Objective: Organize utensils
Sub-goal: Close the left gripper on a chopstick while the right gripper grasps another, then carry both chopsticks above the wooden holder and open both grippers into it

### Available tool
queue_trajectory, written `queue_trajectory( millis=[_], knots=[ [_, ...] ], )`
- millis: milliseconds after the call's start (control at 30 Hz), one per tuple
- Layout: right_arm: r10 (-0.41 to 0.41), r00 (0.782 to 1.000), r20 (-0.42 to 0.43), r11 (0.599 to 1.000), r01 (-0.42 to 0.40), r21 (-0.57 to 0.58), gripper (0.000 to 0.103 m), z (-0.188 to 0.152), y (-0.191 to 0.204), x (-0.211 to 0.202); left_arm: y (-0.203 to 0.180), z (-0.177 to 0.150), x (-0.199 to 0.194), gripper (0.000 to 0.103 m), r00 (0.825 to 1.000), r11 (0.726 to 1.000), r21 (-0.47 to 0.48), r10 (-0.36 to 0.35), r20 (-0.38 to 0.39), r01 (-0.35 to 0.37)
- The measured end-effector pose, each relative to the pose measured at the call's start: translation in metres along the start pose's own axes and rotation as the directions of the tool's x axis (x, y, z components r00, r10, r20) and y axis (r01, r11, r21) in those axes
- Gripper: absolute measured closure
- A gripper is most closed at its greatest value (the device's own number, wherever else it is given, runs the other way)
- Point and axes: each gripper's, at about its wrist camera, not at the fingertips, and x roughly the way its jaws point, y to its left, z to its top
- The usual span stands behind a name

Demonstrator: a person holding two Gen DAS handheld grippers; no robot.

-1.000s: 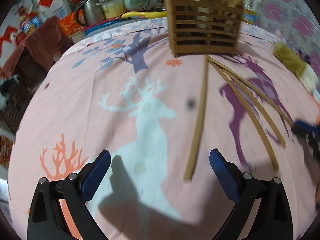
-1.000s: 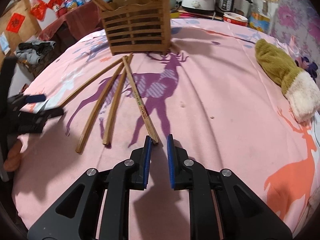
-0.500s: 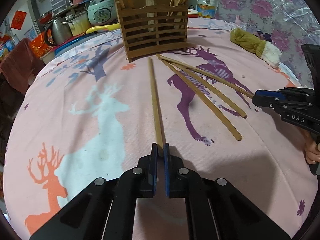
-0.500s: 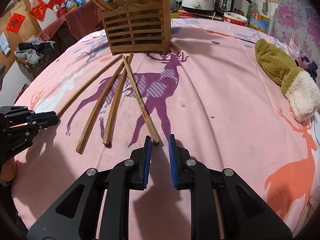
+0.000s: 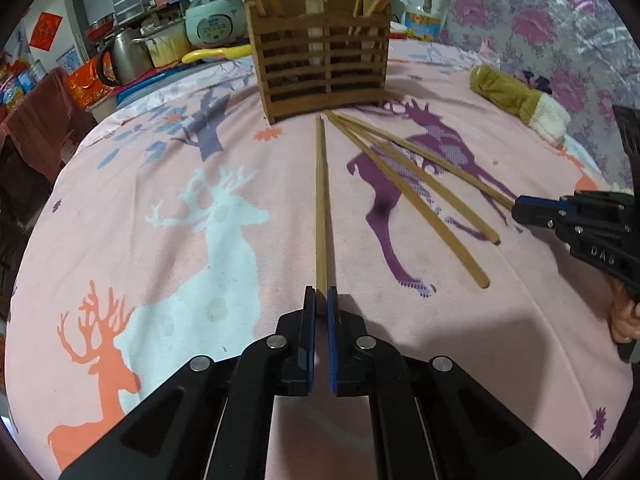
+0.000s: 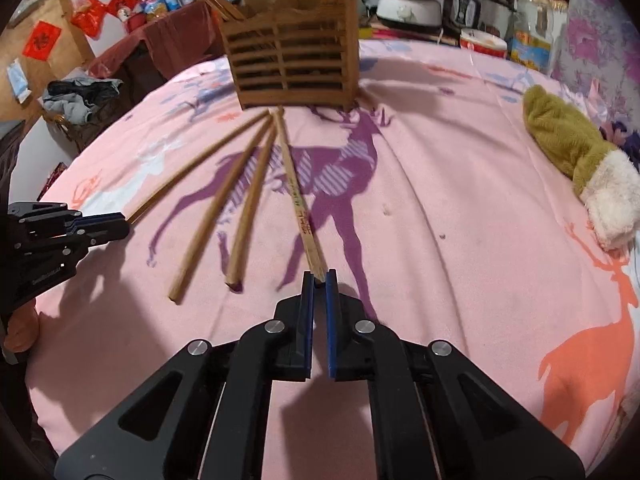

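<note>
Several wooden chopsticks fan out on the pink cloth from a slatted wooden utensil holder (image 5: 320,66), which shows in the right wrist view too (image 6: 290,66) and holds more sticks. My left gripper (image 5: 321,294) is shut on the near end of the leftmost chopstick (image 5: 320,200). My right gripper (image 6: 319,278) is shut on the near end of the printed chopstick (image 6: 296,196). Two loose chopsticks (image 6: 224,208) lie between them. The left gripper shows in the right wrist view (image 6: 116,227), the right gripper in the left wrist view (image 5: 520,208).
A green and white plush sock (image 6: 580,160) lies at the right of the table. Rice cookers (image 6: 408,10), a kettle (image 5: 124,58) and bottles stand behind the holder. The pink deer-print cloth (image 5: 180,240) covers the round table.
One second ago my left gripper was open to the left of its chopstick; it moved over the stick's end and shut on it. My right gripper closed further onto the printed chopstick.
</note>
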Motion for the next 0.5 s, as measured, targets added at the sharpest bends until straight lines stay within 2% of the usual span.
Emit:
queue_trajectory(
  millis=[233,500],
  knots=[
    [0.030,0.991,0.127,0.999,-0.033,0.015,0.097,0.006,-0.002,-0.028,0.007,0.003,-0.034,0.097,0.990,0.999,-0.047,0.006,0.144,0.001],
    [0.047,0.958,0.282,0.997,-0.061,0.038,0.097,0.009,-0.007,-0.061,0.018,0.004,-0.062,0.097,0.968,0.995,-0.103,0.015,0.251,0.011]
  ],
)
